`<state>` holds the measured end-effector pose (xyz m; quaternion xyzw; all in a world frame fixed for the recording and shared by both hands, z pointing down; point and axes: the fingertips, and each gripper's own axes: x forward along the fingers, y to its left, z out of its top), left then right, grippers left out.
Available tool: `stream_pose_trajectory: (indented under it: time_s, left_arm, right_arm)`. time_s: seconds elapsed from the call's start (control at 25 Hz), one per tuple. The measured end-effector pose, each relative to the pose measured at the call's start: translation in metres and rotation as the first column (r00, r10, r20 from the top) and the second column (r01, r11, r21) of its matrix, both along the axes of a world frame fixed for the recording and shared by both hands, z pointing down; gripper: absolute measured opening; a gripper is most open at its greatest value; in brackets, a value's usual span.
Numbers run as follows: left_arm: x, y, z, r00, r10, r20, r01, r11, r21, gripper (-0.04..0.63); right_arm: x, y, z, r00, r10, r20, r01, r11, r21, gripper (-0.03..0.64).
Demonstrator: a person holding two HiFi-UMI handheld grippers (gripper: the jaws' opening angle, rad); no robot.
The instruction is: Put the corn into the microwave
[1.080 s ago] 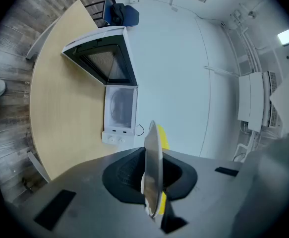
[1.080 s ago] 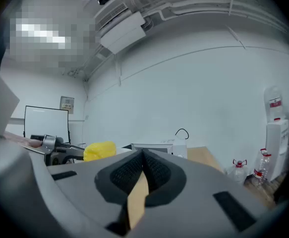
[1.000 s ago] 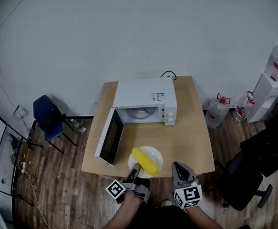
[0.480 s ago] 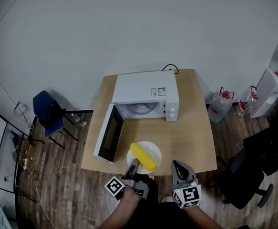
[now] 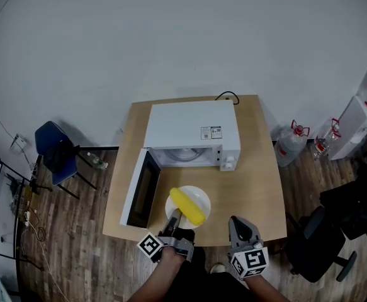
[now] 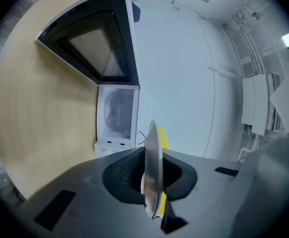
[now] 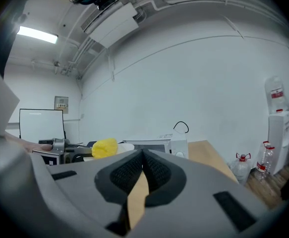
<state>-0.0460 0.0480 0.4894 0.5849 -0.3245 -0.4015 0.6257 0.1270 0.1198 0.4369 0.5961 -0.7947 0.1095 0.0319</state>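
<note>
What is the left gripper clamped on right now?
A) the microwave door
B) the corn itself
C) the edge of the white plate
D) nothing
C: the left gripper is shut on the rim of the white plate, seen edge-on between its jaws in the left gripper view, and the corn lies on that plate.

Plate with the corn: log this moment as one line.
left gripper: shut on plate rim | corn: lying on plate | microwave door: open | right gripper: shut, empty
</note>
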Motion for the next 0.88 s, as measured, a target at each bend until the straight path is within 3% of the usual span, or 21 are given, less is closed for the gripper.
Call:
stream_pose_trajectory:
  time_s: [0.16,0.36,0.52,0.72,0.88]
  left_arm:
    - [0.001,-0.033,0.010,0.999,0.026,0.028,-0.027,0.999,0.019,0.026]
    - [0.001,-0.074,0.018,0.999,0.052,-0.004,-0.052,0.998,0.024,0.026]
    - [0.001,-0.102,0.026,0.996,0.091,0.016,-0.092,0.994,0.063,0.027]
    - [0.002,-0.129,0.050,0.994,0.104,-0.027,-0.103,0.994,0.022,0.026]
    - [0.001,-0.151,0.073,0.994,0.107,-0.019,-0.107,0.994,0.003,0.026]
  right_arm:
    - [0.002,-0.029,0.004,1.000,0.007,-0.006,-0.007,1.000,-0.029,0.060]
    - [-0.008,-0.071,0.004,1.000,0.015,-0.002,-0.015,0.999,-0.044,0.060]
    - [-0.019,-0.103,0.006,0.999,0.036,0.016,-0.035,0.998,-0.061,0.060]
    - [-0.031,-0.130,0.012,0.999,0.054,-0.009,-0.054,0.995,-0.085,0.060]
    - [-0.036,-0.142,0.022,0.996,0.089,-0.007,-0.090,0.990,-0.107,0.060]
